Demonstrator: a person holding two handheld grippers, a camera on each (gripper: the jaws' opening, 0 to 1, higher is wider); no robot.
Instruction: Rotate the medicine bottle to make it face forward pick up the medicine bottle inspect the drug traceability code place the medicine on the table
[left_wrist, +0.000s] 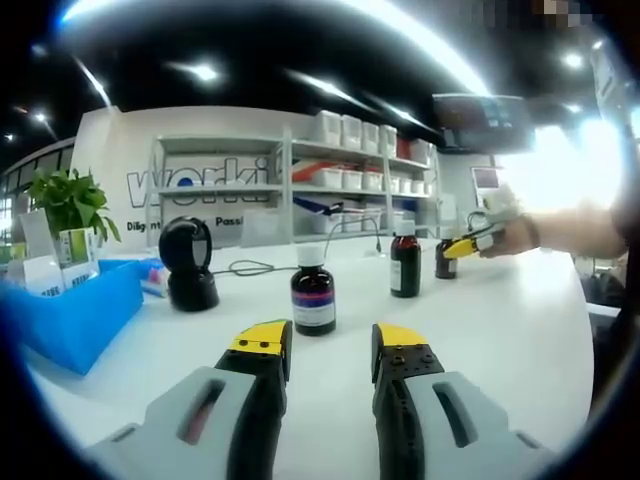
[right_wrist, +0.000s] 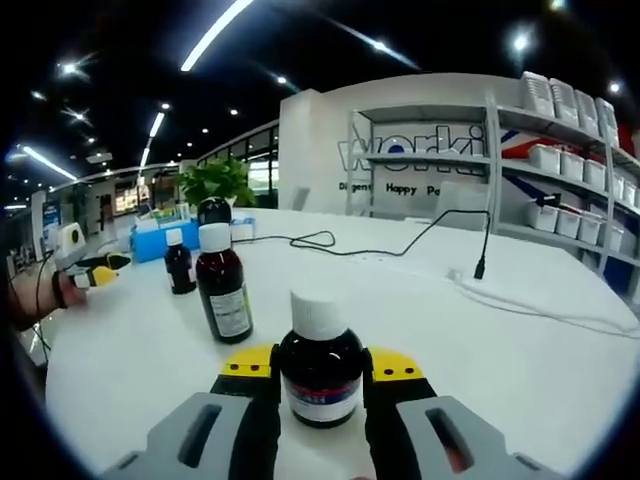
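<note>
Left gripper (left_wrist: 330, 345): held low over the white desk (left_wrist: 500, 330), jaws apart with nothing between them; a dark medicine bottle (left_wrist: 313, 298) stands just beyond the tips.
Right gripper (right_wrist: 320, 365): jaws closed against the sides of a dark bottle with a white cap (right_wrist: 320, 370), which stands upright on the desk, its label turned to the camera.
Other bottles: in the right gripper view, a taller bottle (right_wrist: 223, 283) is seen near the held one, and a third (right_wrist: 180, 262) stands farther off.
Scanner: a black round stand (left_wrist: 188, 262) is set near the blue tray (left_wrist: 75, 315).
Background: shelving with white boxes (left_wrist: 350, 160) and a potted plant (left_wrist: 70, 200) are seen.
</note>
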